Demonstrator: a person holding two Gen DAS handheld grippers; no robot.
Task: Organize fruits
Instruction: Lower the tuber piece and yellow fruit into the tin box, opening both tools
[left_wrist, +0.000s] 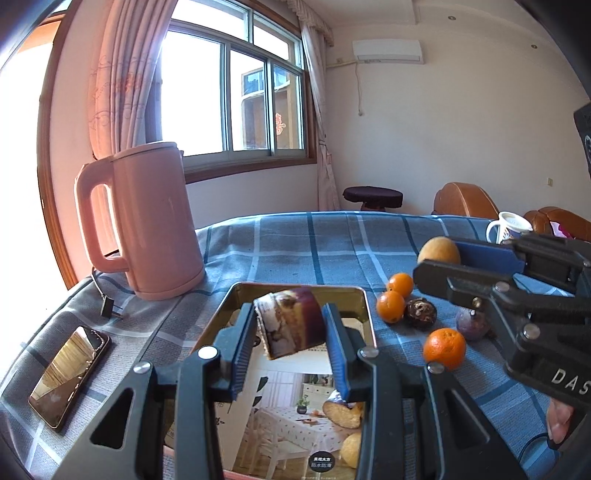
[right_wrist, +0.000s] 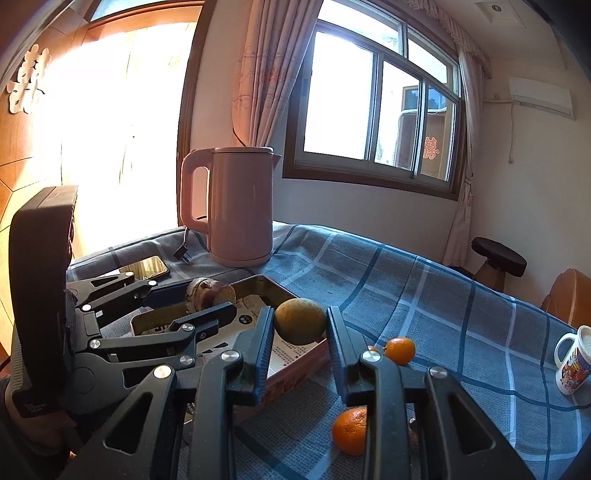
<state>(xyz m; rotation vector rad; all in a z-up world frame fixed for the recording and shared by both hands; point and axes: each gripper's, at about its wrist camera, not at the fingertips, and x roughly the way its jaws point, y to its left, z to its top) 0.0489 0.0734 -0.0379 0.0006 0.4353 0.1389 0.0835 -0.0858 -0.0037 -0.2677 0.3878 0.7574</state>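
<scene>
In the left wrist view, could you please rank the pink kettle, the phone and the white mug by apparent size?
1. pink kettle
2. phone
3. white mug, though it stands farthest away and is partly hidden.

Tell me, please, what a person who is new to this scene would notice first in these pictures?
The pink kettle stands tall at the table's back left, before the bright window. Each gripper holds something over the metal tray: the left gripper a purple-skinned cut piece, the right gripper a yellow-green fruit. Small oranges lie right of the tray.
</scene>
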